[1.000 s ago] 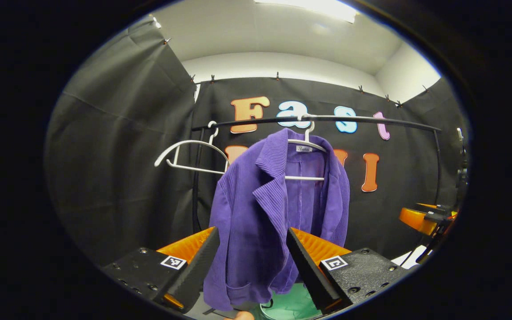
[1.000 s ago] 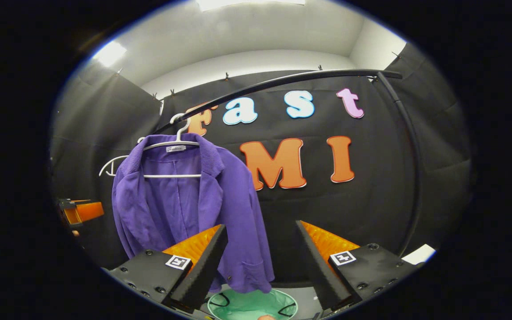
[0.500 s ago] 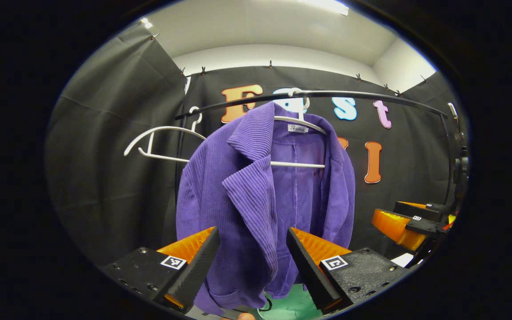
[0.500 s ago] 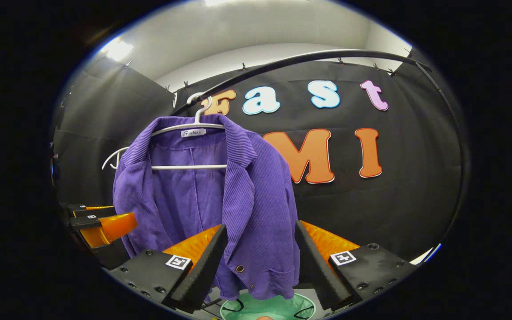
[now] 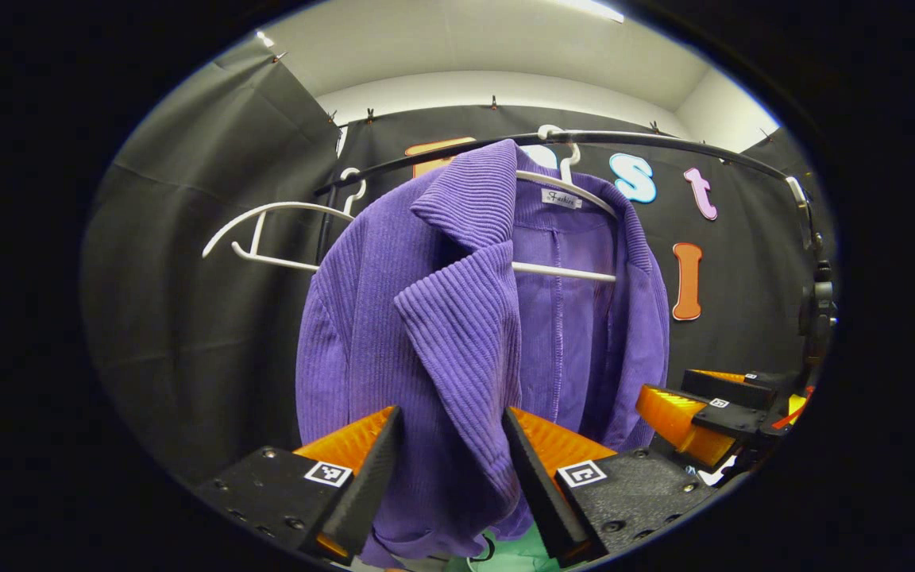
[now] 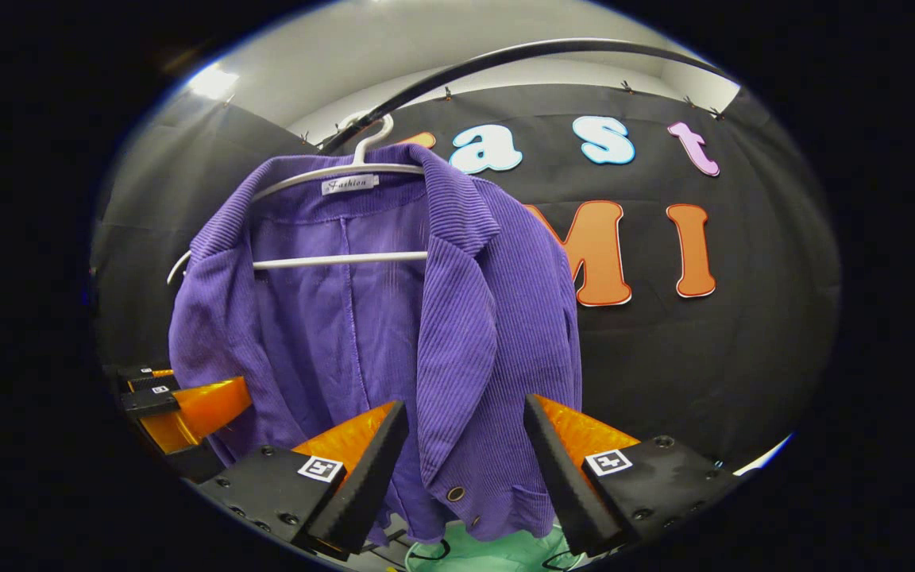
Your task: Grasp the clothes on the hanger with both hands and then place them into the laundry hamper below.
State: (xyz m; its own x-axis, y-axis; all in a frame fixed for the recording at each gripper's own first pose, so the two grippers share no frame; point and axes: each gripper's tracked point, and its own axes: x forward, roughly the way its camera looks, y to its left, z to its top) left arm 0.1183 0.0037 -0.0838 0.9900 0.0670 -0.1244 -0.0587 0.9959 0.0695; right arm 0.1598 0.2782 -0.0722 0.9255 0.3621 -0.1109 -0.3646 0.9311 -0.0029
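Note:
A purple ribbed jacket [image 5: 457,318] [image 6: 394,318] hangs open on a white hanger [image 5: 577,187] [image 6: 362,171] from a black rail [image 5: 664,147] [image 6: 505,59]. My left gripper [image 5: 449,469] is open, with the jacket's left lapel between and just beyond its fingers. My right gripper [image 6: 465,469] is open too, with the jacket's right front panel and its buttons lying between its fingers. Each gripper shows in the other's view, the right gripper [image 5: 704,409] and the left gripper [image 6: 179,405]. Below, a slice of the green hamper [image 5: 521,552] [image 6: 497,552] peeks out.
An empty white hanger [image 5: 267,234] hangs on the rail to the jacket's left. The rail's black upright [image 5: 322,230] stands behind it. Black cloth walls close in the booth on all sides.
Both grippers have moved closer to the jacket and a little upward; it looms larger and its front panels now lie between the open fingers. The hamper shows less.

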